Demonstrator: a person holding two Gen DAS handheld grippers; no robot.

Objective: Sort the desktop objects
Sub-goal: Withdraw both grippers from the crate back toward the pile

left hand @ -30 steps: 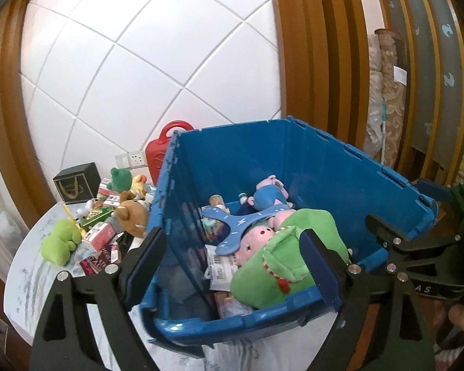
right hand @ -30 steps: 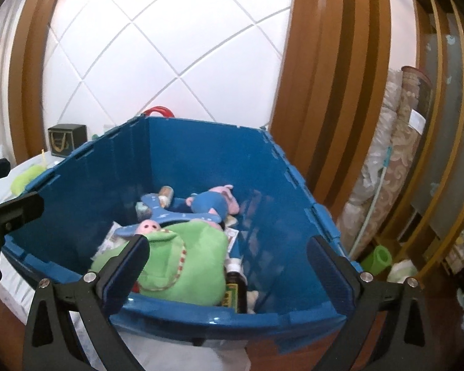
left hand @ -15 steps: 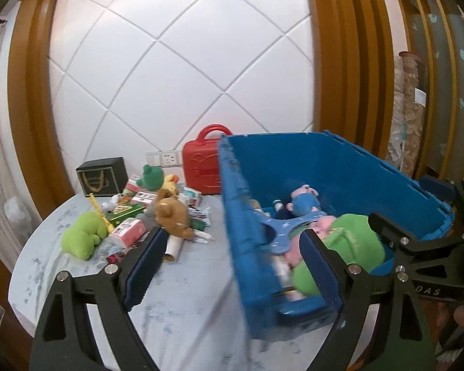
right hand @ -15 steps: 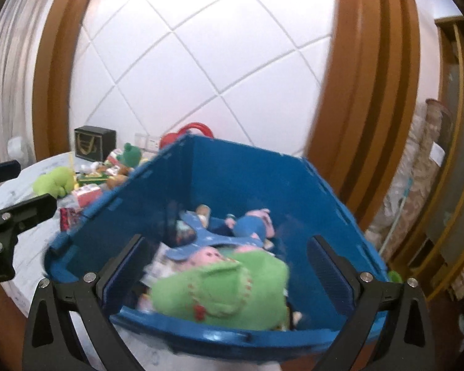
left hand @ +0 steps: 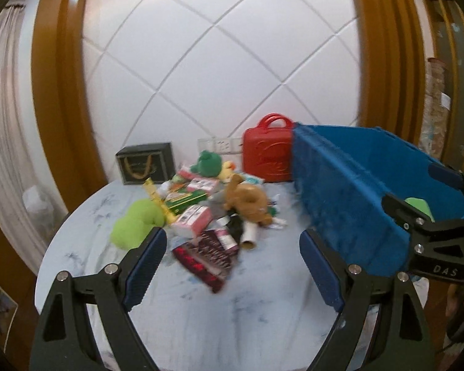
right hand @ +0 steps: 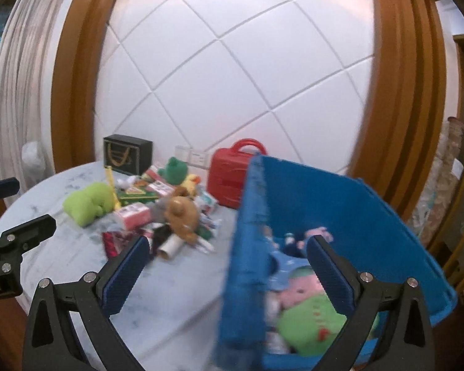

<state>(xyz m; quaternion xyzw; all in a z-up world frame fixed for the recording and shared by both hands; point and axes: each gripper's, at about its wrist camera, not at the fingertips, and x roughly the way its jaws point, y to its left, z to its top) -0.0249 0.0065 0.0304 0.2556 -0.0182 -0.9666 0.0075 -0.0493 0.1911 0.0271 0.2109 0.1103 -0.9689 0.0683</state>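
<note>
The left gripper (left hand: pixel 230 264) hung over the near part of the round marbled table (left hand: pixel 201 315) with its fingers wide apart and nothing between them; the right gripper (right hand: pixel 225 273) likewise stood spread and empty, its left finger over the table and its right finger in front of the blue crate (right hand: pixel 340 216) at the table's right side.

The things to be sorted lay in a heap toward the far middle of the table, left of the crate and well apart from both grippers; a lime-green plush (left hand: pixel 136 224) sat at the heap's left edge, a brown plush bear (left hand: pixel 247 201) at its right, and a dark red packet (left hand: pixel 207 256) lay nearest, flat on the tabletop.

The plush toys would probably be light and soft, squashing under the pads, so a pinch across a body or a limb should do; the small pink-and-white boxes (left hand: pixel 193 221) would likely be light yet easily crushed, best taken across their short sides.

A cardboard tube (left hand: pixel 250 236) lay on its side, its long axis running near to far and its open end toward the cameras (it might roll if nudged); a yellow strip (left hand: pixel 157 199) ran slantwise from far left to near right; the packet's length slanted from far left to near right as well.
</note>
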